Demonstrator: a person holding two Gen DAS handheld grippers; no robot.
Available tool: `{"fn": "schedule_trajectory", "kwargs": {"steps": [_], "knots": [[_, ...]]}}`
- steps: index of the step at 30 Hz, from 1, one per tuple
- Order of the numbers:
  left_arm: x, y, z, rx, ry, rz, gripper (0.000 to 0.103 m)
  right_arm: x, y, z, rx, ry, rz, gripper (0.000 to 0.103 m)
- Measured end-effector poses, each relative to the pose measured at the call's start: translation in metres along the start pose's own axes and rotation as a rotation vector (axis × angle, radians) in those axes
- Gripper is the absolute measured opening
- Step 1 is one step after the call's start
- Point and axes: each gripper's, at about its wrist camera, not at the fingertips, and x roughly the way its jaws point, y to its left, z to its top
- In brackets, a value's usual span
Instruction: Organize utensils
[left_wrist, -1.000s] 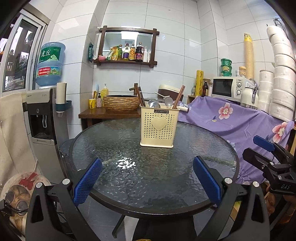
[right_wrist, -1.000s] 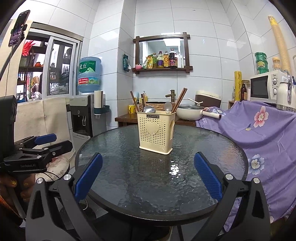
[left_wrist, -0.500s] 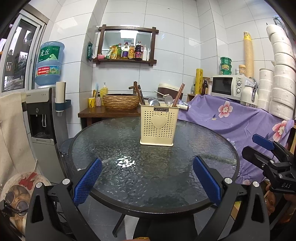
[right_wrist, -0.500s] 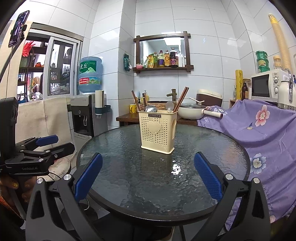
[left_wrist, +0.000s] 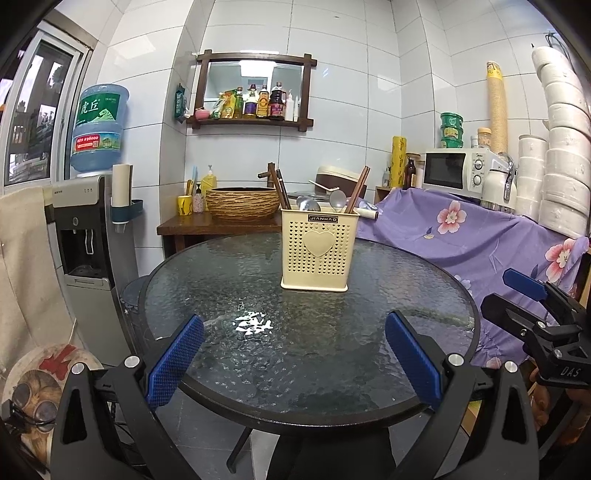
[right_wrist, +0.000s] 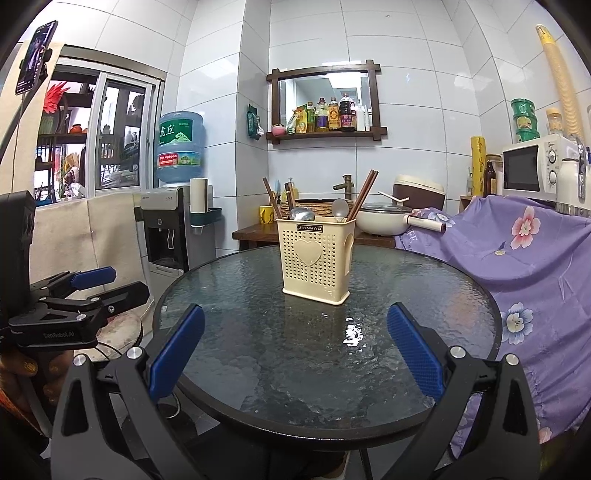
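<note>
A cream perforated utensil holder (left_wrist: 315, 251) (right_wrist: 316, 254) with a heart on its front stands upright near the middle of the round glass table (left_wrist: 221, 295) (right_wrist: 424, 280). Brown chopsticks (left_wrist: 357, 188) (right_wrist: 364, 192) and two metal spoons (left_wrist: 337, 200) (right_wrist: 301, 214) stick out of its top. My left gripper (left_wrist: 293, 354) hangs open over the table's near edge with nothing between its blue pads. My right gripper (right_wrist: 294, 350) is also open and empty, at the near edge, further right. Each gripper shows at the side of the other's view.
A purple flowered cloth (left_wrist: 472, 236) covers furniture right of the table, with a microwave (left_wrist: 458, 171) and stacked white containers (left_wrist: 565, 147) behind. A water dispenser (left_wrist: 88, 236) stands at left. A wooden counter with a woven basin (left_wrist: 242, 201) and a white pot (right_wrist: 384, 221) lies behind.
Both grippers have drifted slightly back and up from the table; the holder sits a little lower in both views. Nothing was taken hold of or let go.
</note>
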Motion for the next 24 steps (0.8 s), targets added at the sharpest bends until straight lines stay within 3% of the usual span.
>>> {"fn": "schedule_trajectory", "kwargs": {"steps": [24], "knots": [[0.0021,0.001,-0.0009,0.013,0.005,0.007,0.097,0.0015,0.0008,-0.0008,0.004,0.007,-0.001,0.097]]}}
